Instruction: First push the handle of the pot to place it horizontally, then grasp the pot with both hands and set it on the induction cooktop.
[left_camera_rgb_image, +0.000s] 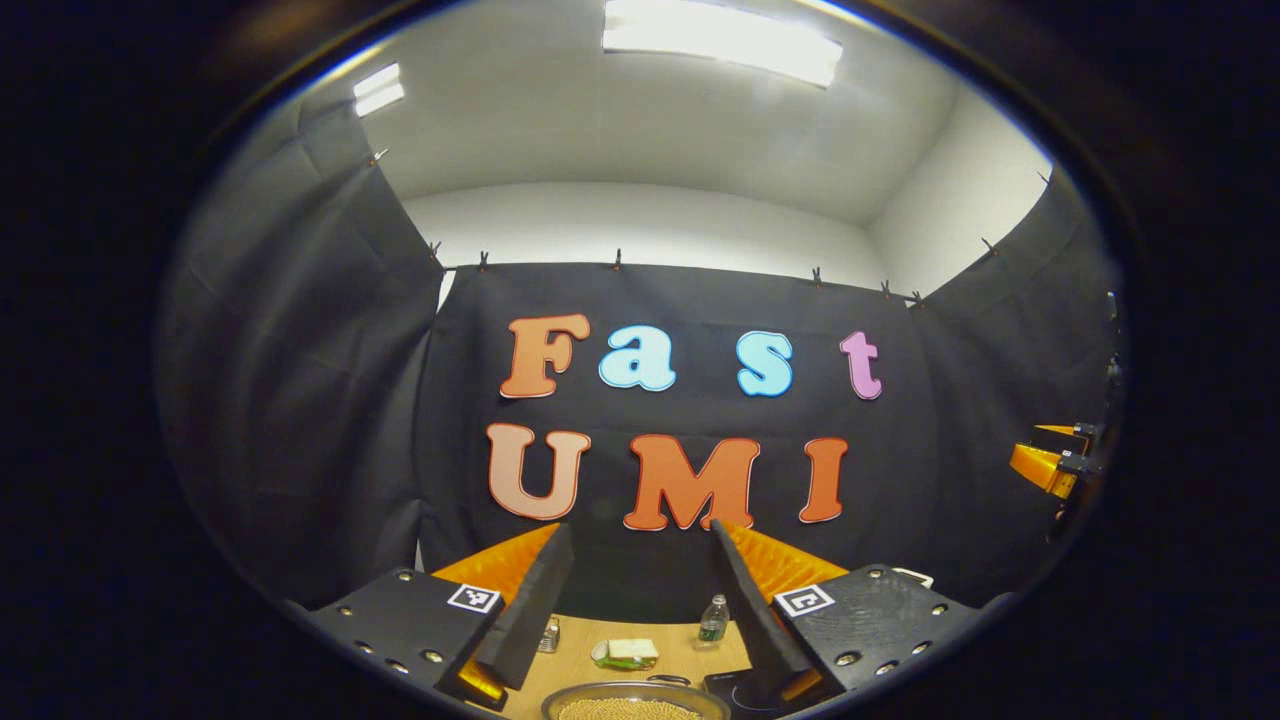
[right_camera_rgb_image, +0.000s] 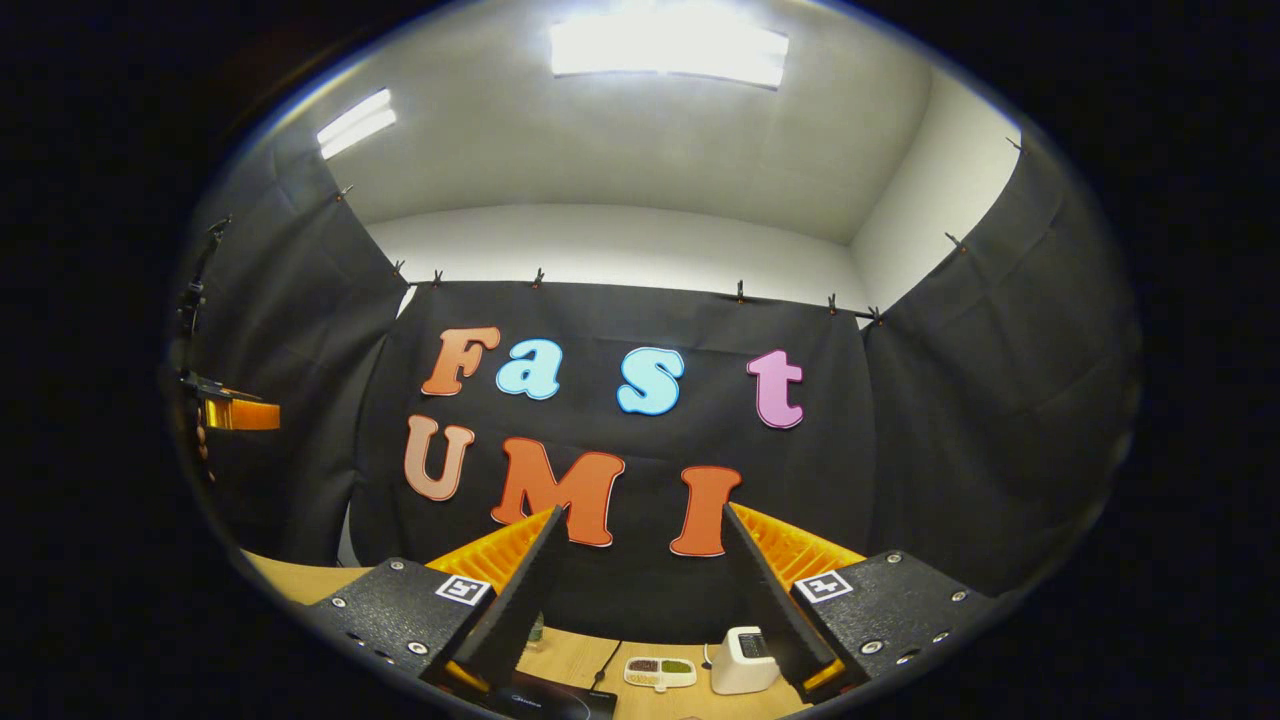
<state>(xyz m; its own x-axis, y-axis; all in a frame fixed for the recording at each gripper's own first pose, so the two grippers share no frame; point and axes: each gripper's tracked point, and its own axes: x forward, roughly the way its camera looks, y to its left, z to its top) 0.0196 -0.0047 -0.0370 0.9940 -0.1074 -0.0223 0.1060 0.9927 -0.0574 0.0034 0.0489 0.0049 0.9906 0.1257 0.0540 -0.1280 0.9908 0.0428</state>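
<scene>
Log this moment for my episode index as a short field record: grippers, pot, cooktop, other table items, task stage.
left gripper: open, raised, holding nothing
right gripper: open, raised, holding nothing
pot: on the table below the left gripper, filled with small pale grains; handle not discernible
induction cooktop: dark slab on the table's near edge
other items: plastic bottle, small white appliance, divided dish
task stage: pot untouched, not yet on cooktop
</scene>
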